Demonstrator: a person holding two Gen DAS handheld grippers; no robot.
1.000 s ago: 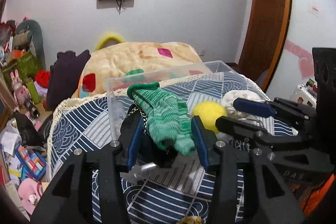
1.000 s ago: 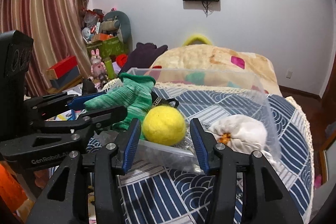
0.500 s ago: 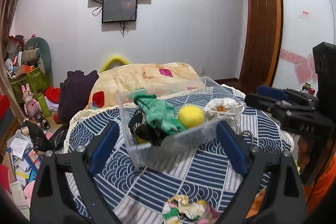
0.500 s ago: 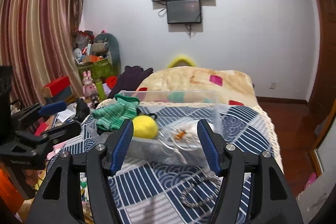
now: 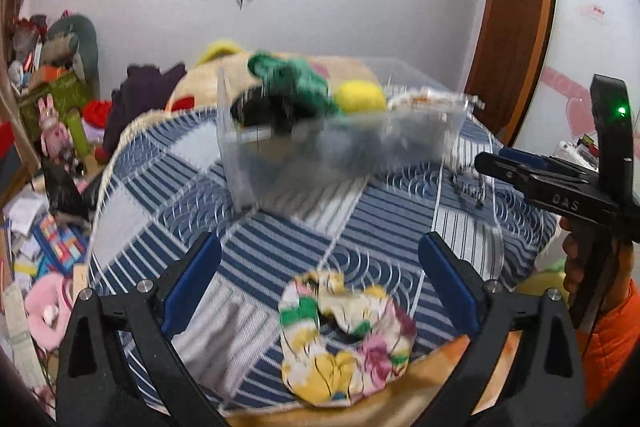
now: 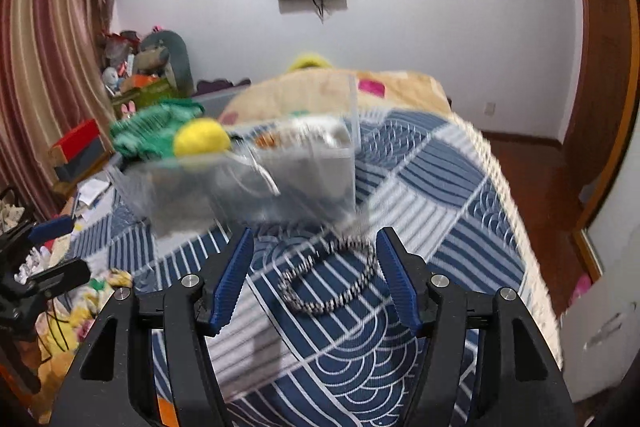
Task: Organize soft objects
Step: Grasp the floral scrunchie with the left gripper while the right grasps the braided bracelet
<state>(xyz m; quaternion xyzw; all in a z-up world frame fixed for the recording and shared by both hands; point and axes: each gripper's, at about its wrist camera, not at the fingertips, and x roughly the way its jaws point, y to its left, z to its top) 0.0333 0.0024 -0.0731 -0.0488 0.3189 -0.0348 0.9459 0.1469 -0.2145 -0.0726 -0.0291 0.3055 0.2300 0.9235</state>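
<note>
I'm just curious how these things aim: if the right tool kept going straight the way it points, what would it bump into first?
Probably the beaded loop lying on the striped bedspread, between the open right tool tips. Beyond it stands the clear bin; depth is hard to judge.

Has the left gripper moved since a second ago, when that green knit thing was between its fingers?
Yes. The left gripper has pulled back toward the near edge of the bed, away from the clear box and green sock, and now frames the floral cloth.

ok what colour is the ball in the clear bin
Yellow. The ball sits beside the green knit piece in the clear bin; right wrist view shows it best.
</note>
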